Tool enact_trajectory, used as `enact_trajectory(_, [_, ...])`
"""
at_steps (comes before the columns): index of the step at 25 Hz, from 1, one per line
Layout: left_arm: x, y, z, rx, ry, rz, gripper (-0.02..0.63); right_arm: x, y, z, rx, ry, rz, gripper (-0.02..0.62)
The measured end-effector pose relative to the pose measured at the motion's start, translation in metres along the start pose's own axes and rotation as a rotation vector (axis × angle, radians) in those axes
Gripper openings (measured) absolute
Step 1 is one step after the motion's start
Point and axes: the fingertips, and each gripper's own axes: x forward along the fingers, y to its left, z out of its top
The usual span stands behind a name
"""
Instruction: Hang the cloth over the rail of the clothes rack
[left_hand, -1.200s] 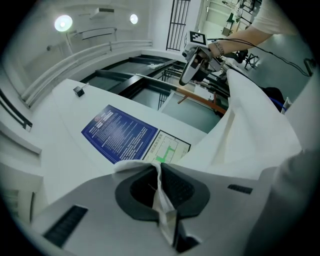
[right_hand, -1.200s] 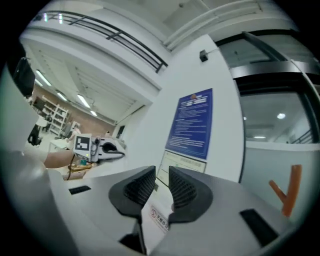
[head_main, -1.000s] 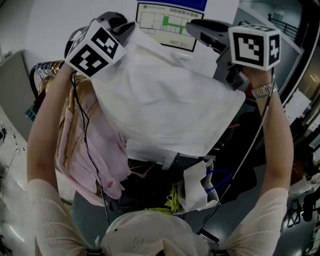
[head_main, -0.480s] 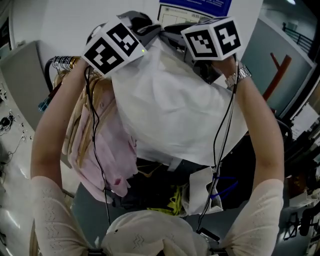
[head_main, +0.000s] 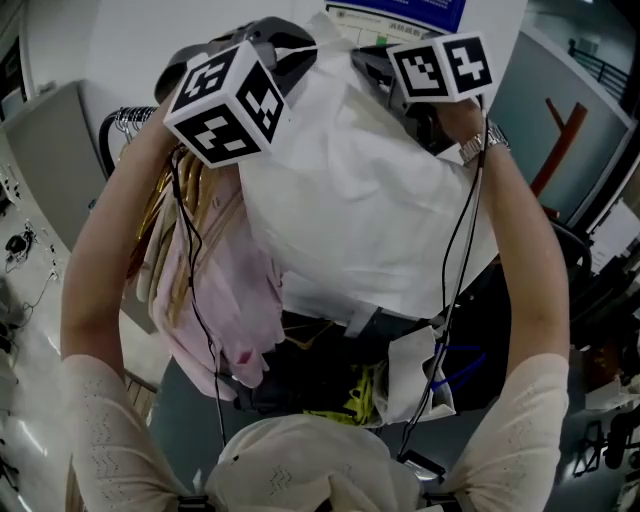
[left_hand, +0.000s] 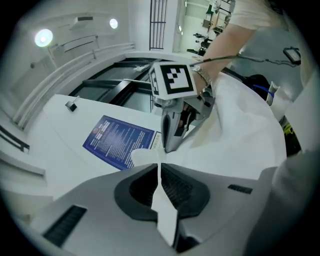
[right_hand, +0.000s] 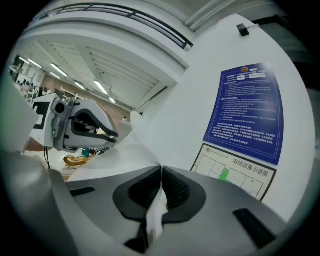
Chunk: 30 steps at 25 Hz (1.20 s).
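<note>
We hold the white cloth (head_main: 370, 200) up high by its top edge, with a claw at each end. Our left claw (left_hand: 160, 172) is pinched shut on a thin fold of the cloth, which runs up between its pads. Our right claw (right_hand: 161, 184) is closed just as tight on the cloth's edge. The two claws sit near each other, far from us, close to the wall (right_hand: 190, 100) with the blue poster (right_hand: 247, 107) and the floor plan (right_hand: 234, 172) below it. From the claws the cloth falls toward us in a broad sheet.

To its left, pink garments (head_main: 235, 300) hang on hangers (head_main: 165, 215), just beside the cloth's left edge. Their hooks bunch on the rail (head_main: 103, 140) at far left. Below the cloth, nearer us, lies a heap (head_main: 330, 385) of dark and yellow things we cannot make out. A watch (head_main: 483, 147) shows on our right wrist.
</note>
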Motion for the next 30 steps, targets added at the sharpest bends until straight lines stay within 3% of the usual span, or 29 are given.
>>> enact_trajectory(2, [-0.017, 0.007, -0.004, -0.045, -0.003, -0.007, 0.020, 0.000, -0.002, -0.005, 0.031, -0.002, 0.010, 0.026])
enact_trajectory(7, [-0.062, -0.028, -0.020, -0.078, 0.080, -0.151, 0.020, 0.011, -0.001, -0.012, 0.055, 0.024, -0.006, 0.028])
enact_trajectory(12, [-0.080, -0.066, -0.035, -0.164, 0.146, -0.201, 0.020, 0.009, -0.026, -0.009, 0.109, -0.011, -0.112, 0.029])
enact_trajectory(15, [-0.069, -0.073, -0.051, -0.198, 0.193, -0.182, 0.020, -0.012, -0.041, 0.006, 0.149, -0.107, -0.189, 0.029])
enact_trajectory(19, [-0.071, -0.059, -0.052, -0.260, 0.140, -0.103, 0.020, -0.078, -0.036, 0.049, 0.229, -0.345, -0.241, 0.029])
enact_trajectory(21, [-0.079, -0.051, -0.049, -0.343, 0.092, -0.050, 0.020, -0.118, -0.012, 0.061, 0.262, -0.432, -0.200, 0.029])
enact_trajectory(23, [-0.090, -0.054, -0.046, -0.478, 0.040, -0.027, 0.020, -0.153, 0.019, 0.051, 0.265, -0.458, -0.185, 0.029])
enact_trajectory(26, [-0.106, -0.068, -0.051, -0.691, 0.013, 0.043, 0.020, -0.188, 0.062, -0.004, 0.252, -0.394, -0.160, 0.053])
enact_trajectory(28, [-0.117, -0.079, -0.063, -0.783, 0.030, 0.130, 0.021, -0.202, 0.087, -0.048, 0.251, -0.347, -0.123, 0.095])
enact_trajectory(30, [-0.123, -0.093, -0.072, -0.873, 0.043, 0.162, 0.039, -0.215, 0.095, -0.090, 0.263, -0.300, -0.157, 0.109])
